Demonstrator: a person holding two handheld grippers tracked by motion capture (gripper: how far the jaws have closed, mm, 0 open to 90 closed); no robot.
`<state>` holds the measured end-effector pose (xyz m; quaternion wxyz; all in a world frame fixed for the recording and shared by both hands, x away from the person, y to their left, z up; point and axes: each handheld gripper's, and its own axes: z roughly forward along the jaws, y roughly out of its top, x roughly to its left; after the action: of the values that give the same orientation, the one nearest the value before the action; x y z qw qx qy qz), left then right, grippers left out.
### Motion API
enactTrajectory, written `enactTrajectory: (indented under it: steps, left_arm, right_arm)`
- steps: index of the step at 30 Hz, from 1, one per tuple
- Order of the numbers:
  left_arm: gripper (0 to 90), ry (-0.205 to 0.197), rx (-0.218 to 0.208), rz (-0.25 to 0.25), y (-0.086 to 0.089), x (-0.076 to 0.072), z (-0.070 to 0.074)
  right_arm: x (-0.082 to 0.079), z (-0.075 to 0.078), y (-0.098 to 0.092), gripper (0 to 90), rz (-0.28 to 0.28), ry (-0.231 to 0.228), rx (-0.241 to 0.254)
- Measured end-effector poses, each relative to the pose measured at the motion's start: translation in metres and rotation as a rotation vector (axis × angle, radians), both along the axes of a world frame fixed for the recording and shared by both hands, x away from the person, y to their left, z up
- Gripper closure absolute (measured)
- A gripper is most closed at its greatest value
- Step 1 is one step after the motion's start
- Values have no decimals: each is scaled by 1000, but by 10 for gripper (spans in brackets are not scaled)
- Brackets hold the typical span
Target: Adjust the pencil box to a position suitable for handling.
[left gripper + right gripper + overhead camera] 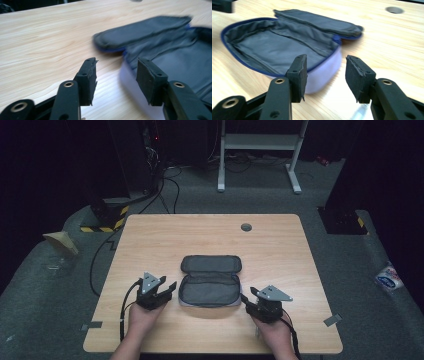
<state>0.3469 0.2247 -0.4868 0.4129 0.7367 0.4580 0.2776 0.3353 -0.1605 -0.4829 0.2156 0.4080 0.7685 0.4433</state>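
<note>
A grey zip pouch (209, 280) lies open in the middle of the wooden table (150, 240), its lid (211, 264) folded back to the far side. Its grey lining (277, 47) and blue zip edge show in the right gripper view, with a pale outer wall (322, 75). My left gripper (169, 287) rests just left of the pouch (175, 55), jaws open and empty. My right gripper (246, 298) sits at the pouch's right corner, also open with nothing between its pads (358, 75).
A round cable hole (246, 227) sits near the table's far edge. Beyond the table stand a white frame (260, 150), dark equipment with cables (140, 165) and a striped base (102, 222). Bare wood lies all around the pouch.
</note>
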Motion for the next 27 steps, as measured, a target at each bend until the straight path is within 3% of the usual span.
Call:
enactTrajectory:
  steps: [2,5,8,10,12,17,25,27]
  left_arm:
    - [477,17,42,17,9,-3,-5]
    - [466,73,102,46,26,-8,-21]
    - [460,139,94,85,41,-14,-35]
    - [447,166,88,84,44,-15,-39]
    - [430,166,64,93,46,-16,-41]
    - [391,161,69,97,43,-13,-41]
    - [392,169,61,67,44,-11,-41]
    - [393,165,62,62,43,-10,-41]
  right_arm:
    - [-3,0,-7,496,-19,-1,-2]
    - [-9,-2,-20,476,-39,12,-20]
    - [-15,-4,-28,450,-68,21,-17]
    - [-19,-6,-33,451,-68,41,-18]
    - [-24,-11,-37,461,-68,67,-16]
    - [-29,-27,-35,519,-62,152,-44]
    - [-26,-35,-25,652,-99,200,-103]
    - [-26,-36,-24,697,-95,193,-120]
